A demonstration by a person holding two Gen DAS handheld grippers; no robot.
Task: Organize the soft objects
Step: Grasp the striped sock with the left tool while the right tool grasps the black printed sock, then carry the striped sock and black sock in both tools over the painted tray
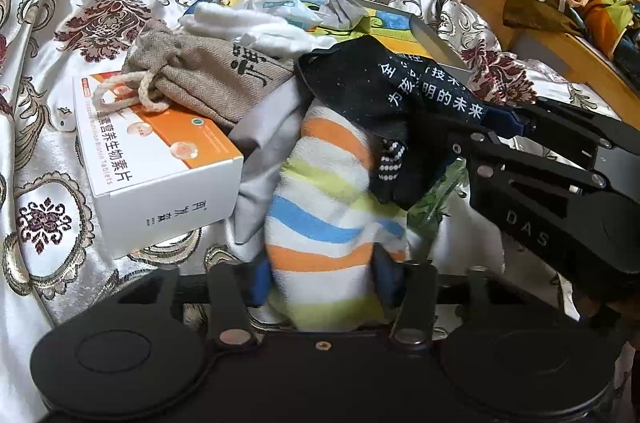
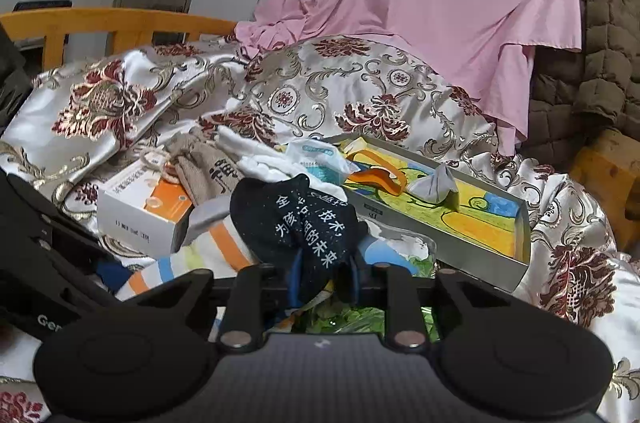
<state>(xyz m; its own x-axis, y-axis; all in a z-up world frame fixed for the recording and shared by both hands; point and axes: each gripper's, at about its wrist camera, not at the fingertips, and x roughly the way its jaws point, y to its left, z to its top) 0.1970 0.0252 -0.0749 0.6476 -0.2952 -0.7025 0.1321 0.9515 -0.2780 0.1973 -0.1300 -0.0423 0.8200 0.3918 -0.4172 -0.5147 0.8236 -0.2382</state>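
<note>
STEP: both grips set | left tongs (image 1: 320, 283) clenched on striped sock (image 1: 320, 207), 6 o'clock on bed (image 1: 60, 15) | right tongs (image 2: 322, 279) pinch black sock (image 2: 296, 223), touching it at 1 o'clock | NEXT: lift apart, probably toward tray (image 2: 524, 243), 12 o'clock.

The striped sock (image 1: 320, 207) vanishes at six o'clock behind the left hand-held gripper (image 1: 320, 283). The black sock (image 2: 308, 219) covers the orange box's (image 2: 148, 207) three o'clock end.
</note>
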